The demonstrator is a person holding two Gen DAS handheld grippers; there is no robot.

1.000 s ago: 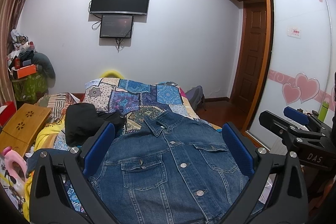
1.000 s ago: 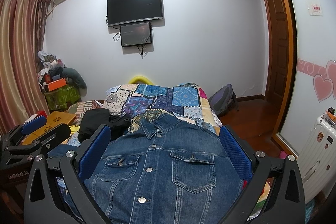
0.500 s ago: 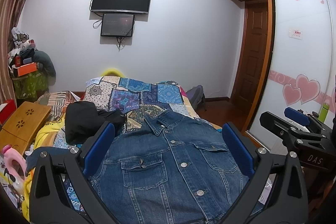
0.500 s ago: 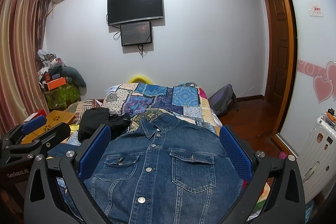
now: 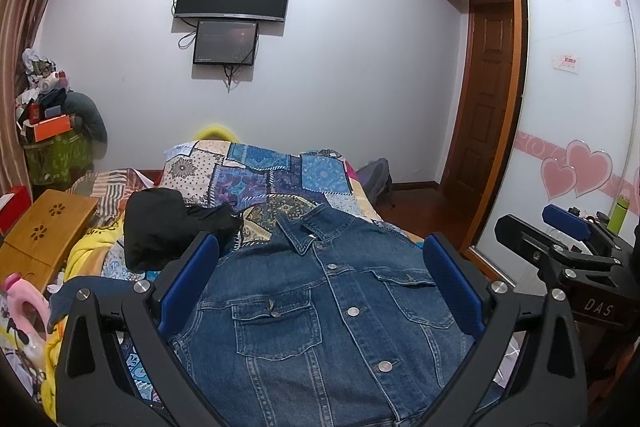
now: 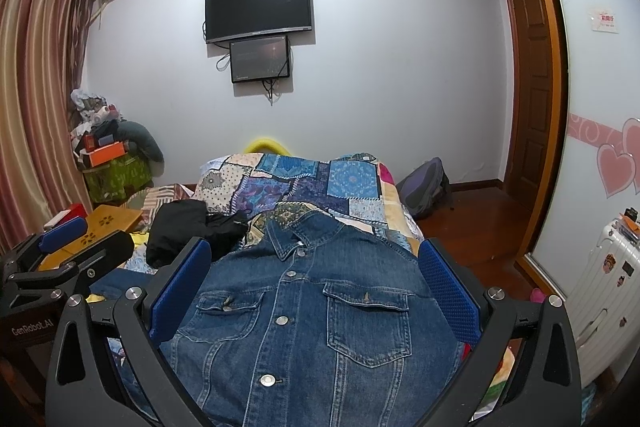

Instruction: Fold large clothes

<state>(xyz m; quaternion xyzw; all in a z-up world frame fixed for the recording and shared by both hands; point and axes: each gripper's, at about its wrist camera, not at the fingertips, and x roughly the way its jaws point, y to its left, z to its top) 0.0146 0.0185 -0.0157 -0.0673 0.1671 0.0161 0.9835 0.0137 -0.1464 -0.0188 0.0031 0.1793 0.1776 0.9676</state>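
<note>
Left gripper (image 5: 320, 281) spread wide, holding nothing, hovering above the denim jacket (image 5: 320, 311). Right gripper (image 6: 316, 279) same: blue pads far apart, empty, above the jacket. Each gripper also shows at the edge of the other's view, only partly visible.

Jacket lies front up on the bed (image 5: 256, 179), buttoned, collar toward the far wall, both chest pockets visible. Hem is cut off by the bottom of both views; sleeves are hidden behind the gripper frames, so can't tell how they lie. Black garment (image 5: 168, 231) is bunched just beside the jacket's collar on the left, shape hard to read. Patchwork quilt (image 6: 304, 183) covers the bed beyond the collar. Wooden tray table (image 5: 44, 231) sits at the bed's left side, partly cut off. Backpack (image 6: 424, 191) on the floor by the bed's far right corner, half hidden by the mattress.
</note>
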